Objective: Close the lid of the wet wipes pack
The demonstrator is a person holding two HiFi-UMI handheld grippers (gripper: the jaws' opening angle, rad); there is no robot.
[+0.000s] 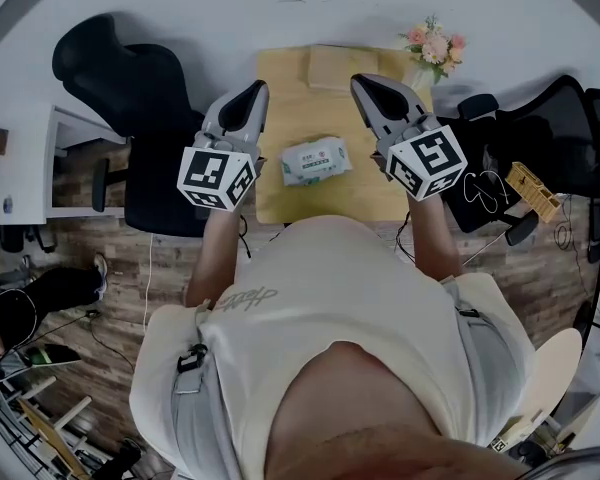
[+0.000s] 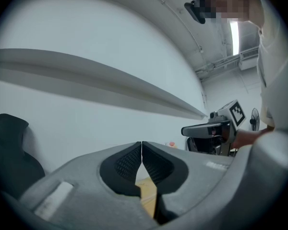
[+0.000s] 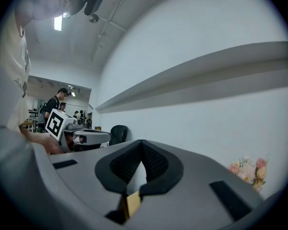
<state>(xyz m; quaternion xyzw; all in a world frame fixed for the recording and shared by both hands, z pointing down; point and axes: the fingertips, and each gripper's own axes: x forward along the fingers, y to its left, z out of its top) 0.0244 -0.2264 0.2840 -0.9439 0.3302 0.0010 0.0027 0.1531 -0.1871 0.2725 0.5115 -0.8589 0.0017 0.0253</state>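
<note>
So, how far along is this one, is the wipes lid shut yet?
Done: nothing visible. The wet wipes pack lies on the wooden table with neither tool touching it; its lid state is too small to tell. In hand: nothing. The left hand-held gripper and right hand-held gripper are held above the table either side of the pack, jaws together and empty. Left: reach the pack and press the lid shut.

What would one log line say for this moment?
left gripper shut, empty | right gripper shut, empty | wipes pack on table, untouched
</note>
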